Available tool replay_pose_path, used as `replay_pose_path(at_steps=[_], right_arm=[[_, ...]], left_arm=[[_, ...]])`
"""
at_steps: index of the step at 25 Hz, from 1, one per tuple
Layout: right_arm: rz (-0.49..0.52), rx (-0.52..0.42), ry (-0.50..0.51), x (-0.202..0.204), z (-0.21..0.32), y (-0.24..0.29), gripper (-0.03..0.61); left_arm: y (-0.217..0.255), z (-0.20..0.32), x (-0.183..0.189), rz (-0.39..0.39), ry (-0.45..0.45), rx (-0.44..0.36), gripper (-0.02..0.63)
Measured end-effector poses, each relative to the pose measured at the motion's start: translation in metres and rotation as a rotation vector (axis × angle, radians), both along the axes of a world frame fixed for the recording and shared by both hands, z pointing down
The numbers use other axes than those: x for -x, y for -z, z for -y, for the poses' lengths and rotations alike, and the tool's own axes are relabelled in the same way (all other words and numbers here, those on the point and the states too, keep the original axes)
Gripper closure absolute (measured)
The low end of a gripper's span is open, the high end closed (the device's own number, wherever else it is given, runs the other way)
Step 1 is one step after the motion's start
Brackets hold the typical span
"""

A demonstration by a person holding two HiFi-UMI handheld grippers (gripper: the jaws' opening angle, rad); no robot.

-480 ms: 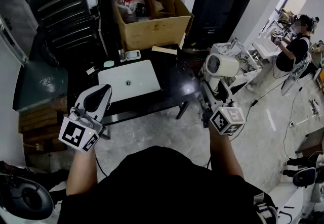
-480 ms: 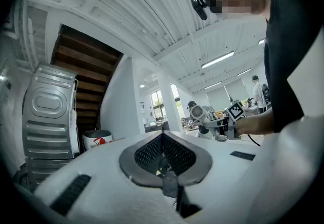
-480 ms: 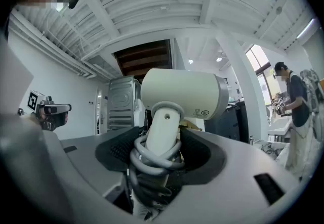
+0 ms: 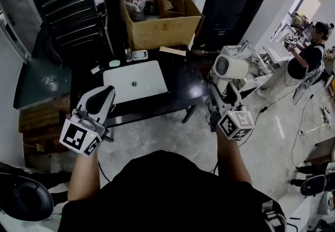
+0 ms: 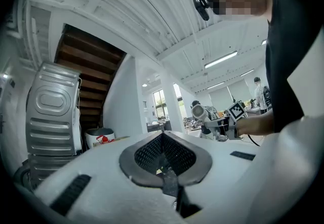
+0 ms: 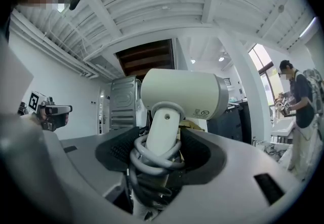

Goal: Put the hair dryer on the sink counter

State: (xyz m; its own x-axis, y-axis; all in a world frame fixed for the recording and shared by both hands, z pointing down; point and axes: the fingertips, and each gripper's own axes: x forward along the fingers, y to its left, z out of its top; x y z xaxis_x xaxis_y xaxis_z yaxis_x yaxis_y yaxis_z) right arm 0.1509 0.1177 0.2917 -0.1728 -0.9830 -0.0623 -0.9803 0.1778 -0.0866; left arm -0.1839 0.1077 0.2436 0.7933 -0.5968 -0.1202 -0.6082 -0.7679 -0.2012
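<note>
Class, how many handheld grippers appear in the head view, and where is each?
2. The left gripper is at lower left, in front of the dark counter, shut and empty. The right gripper is beside the counter's right end, shut on the hair dryer. None seem hidden.

2 tools (image 4: 102,101) (image 4: 220,96), 1 hair dryer (image 4: 230,67), 1 sink (image 4: 149,76), 1 cardbd box (image 4: 162,32)

Top: ours is black (image 4: 162,194), with short sleeves.
Left gripper (image 4: 102,99): white shell, dark pads.
Right gripper (image 4: 224,96): white too.
Cubes (image 4: 81,139) (image 4: 235,123): black-and-white squares, above our top.
</note>
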Motion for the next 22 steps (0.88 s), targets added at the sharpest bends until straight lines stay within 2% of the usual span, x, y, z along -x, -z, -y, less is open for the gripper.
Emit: replay_pose_path(at_steps=[8,22], right_arm=[[0.040,-0.035,0.020,-0.008,0.003,0.005,0.318],[0.059,-0.030,0.053,-0.051,0.022,0.004,0.319]], left_arm=[[-0.003,0.002,-0.007,-0.007,0.003,0.014,0.598],[0.001,0.008,-0.051,0.024,0.028,0.011,0.598]])
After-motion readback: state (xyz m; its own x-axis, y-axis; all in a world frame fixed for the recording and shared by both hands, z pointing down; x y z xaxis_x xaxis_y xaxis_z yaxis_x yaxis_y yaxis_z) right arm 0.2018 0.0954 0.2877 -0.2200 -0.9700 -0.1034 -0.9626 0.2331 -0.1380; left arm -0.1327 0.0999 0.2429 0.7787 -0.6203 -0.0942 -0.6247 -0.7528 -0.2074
